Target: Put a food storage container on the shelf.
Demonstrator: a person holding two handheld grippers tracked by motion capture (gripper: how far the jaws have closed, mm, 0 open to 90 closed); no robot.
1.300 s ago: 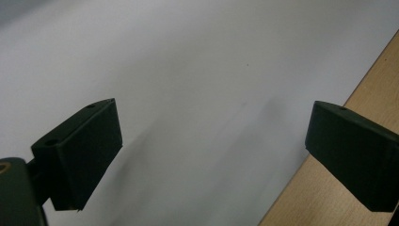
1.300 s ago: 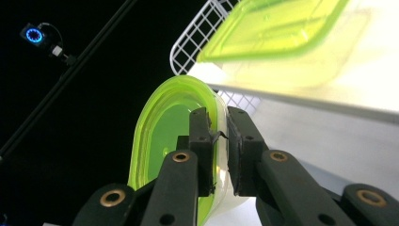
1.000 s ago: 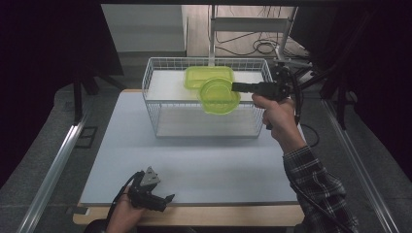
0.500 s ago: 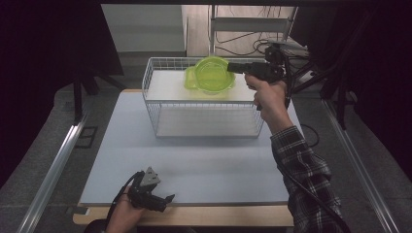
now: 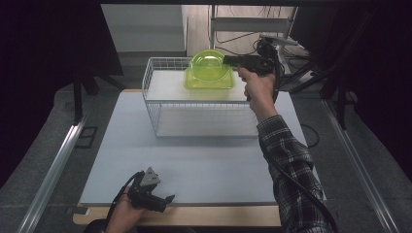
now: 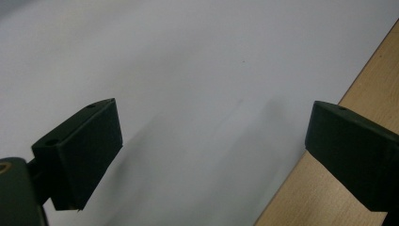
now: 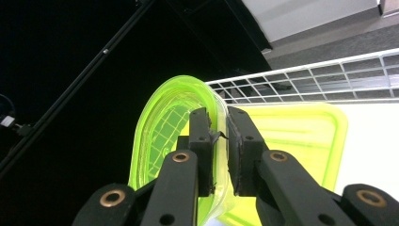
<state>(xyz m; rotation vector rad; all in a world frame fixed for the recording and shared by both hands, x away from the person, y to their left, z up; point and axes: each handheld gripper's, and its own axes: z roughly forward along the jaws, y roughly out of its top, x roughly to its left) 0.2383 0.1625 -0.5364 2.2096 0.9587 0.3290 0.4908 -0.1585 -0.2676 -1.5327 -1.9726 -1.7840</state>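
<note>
- Nearest, the left gripper (image 5: 154,196) rests at the front edge of the worktop (image 5: 204,160), its fingers (image 6: 77,157) spread wide over bare white surface with nothing between them; it can stay parked there, since the work looks like a one-hand job
- Farther off, the person's right hand (image 5: 256,87) holds the right gripper (image 5: 228,60) out level above the wire basket (image 5: 194,104); its fingers (image 7: 242,146) are pinched on the rim of a green bowl (image 5: 208,65), which is tipped nearly on edge
- The bowl hangs at the far end of the basket, just above a green rectangular tray (image 5: 209,80) that lies on the basket's upper shelf; whether bowl and tray touch I cannot tell
- To do the step well, I judge the grip must stay firm on that thin plastic rim while the wrist rolls the bowl back to level; lower slowly so its base meets the tray flat, and only then part the fingers, or it may tip against the wire wall
- Compared with a second ago, the bowl has travelled from the basket's right front corner up and back over the tray, and turned more upright; the right forearm reaches farther forward; the left gripper has not moved
</note>
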